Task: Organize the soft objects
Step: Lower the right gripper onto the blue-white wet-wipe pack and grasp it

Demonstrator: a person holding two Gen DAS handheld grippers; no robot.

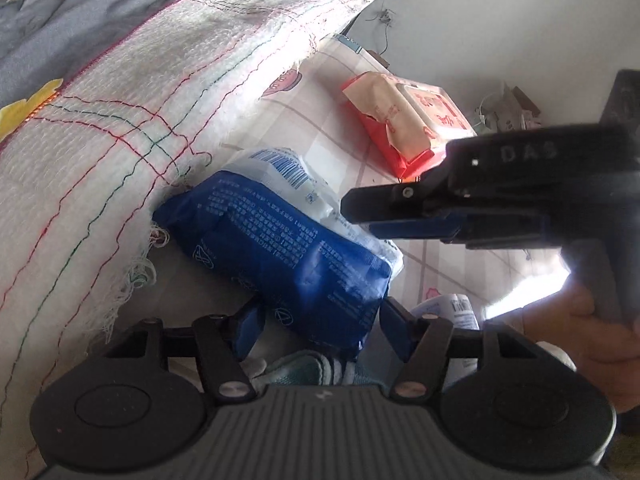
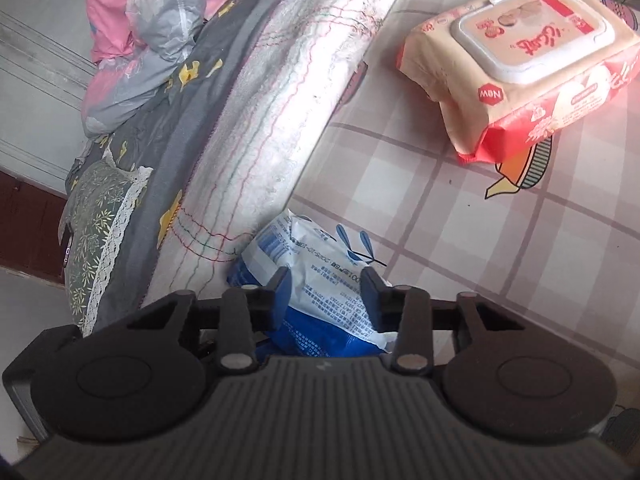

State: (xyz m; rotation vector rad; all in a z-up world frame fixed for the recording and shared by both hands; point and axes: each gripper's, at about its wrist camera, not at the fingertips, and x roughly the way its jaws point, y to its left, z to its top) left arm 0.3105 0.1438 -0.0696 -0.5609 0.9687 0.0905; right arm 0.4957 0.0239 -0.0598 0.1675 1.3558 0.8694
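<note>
A blue and white tissue pack [image 1: 280, 248] lies tilted against the edge of a white quilted mattress [image 1: 160, 100]. My left gripper [image 1: 322, 326] holds the pack's blue near end, a pad on each side. My right gripper [image 1: 352, 212] comes in from the right over the pack's white far end. In the right wrist view the right gripper [image 2: 326, 284] is narrowly set, its pads pressing the crinkled white end of the pack [image 2: 304, 248]. A red and beige wet-wipes pack [image 1: 404, 128] [image 2: 520, 68] lies apart on the checked cloth [image 2: 460, 240].
The mattress [image 2: 288, 100] runs along the left, with a grey sheet, a green pillow [image 2: 100, 220] and a pink bundle [image 2: 132, 20] on it. A teal cloth [image 1: 308, 368] and a small packet [image 1: 460, 312] lie under the left gripper. A hand [image 1: 592, 320] holds the right gripper.
</note>
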